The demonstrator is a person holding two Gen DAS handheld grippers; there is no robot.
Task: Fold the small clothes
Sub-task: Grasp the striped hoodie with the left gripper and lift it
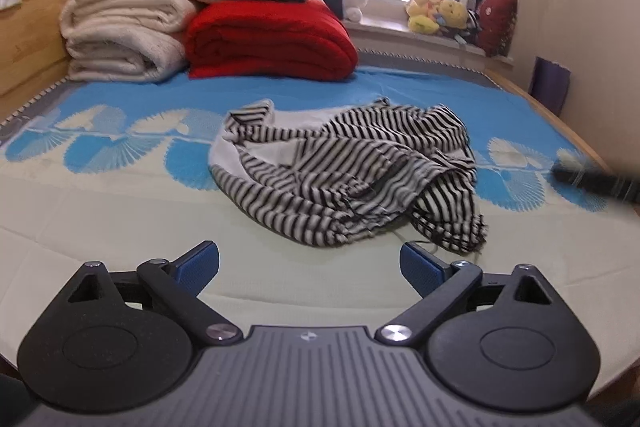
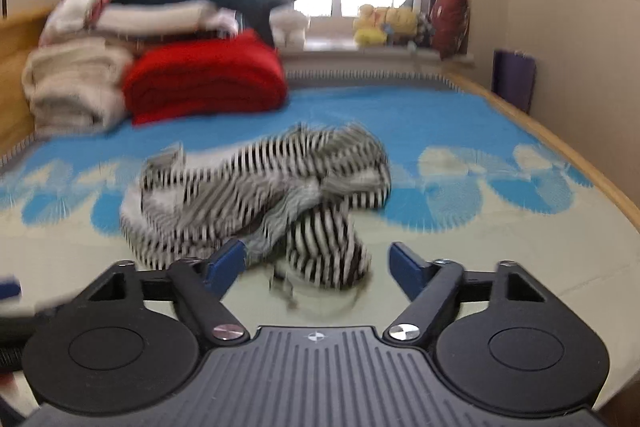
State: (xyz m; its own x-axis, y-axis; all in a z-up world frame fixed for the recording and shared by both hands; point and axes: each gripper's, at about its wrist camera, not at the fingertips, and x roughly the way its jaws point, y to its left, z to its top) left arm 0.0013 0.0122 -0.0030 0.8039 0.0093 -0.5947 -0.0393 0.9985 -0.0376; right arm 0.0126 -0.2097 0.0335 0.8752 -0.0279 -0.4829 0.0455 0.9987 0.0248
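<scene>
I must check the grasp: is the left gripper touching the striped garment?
Apart: left wrist view shows bare sheet between the left gripper and the striped garment.

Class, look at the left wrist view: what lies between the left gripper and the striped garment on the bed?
Nothing: only a bare strip of pale bed cover separates the left gripper from the crumpled striped garment. The left wrist view shows this.

My left gripper [image 1: 310, 265] and right gripper [image 2: 316, 263] look alike: matte black linkage arms with silver screws, round black discs at each side, a ribbed grey centre plate, and blue pads [image 1: 200, 263] lining my jaws.
</scene>
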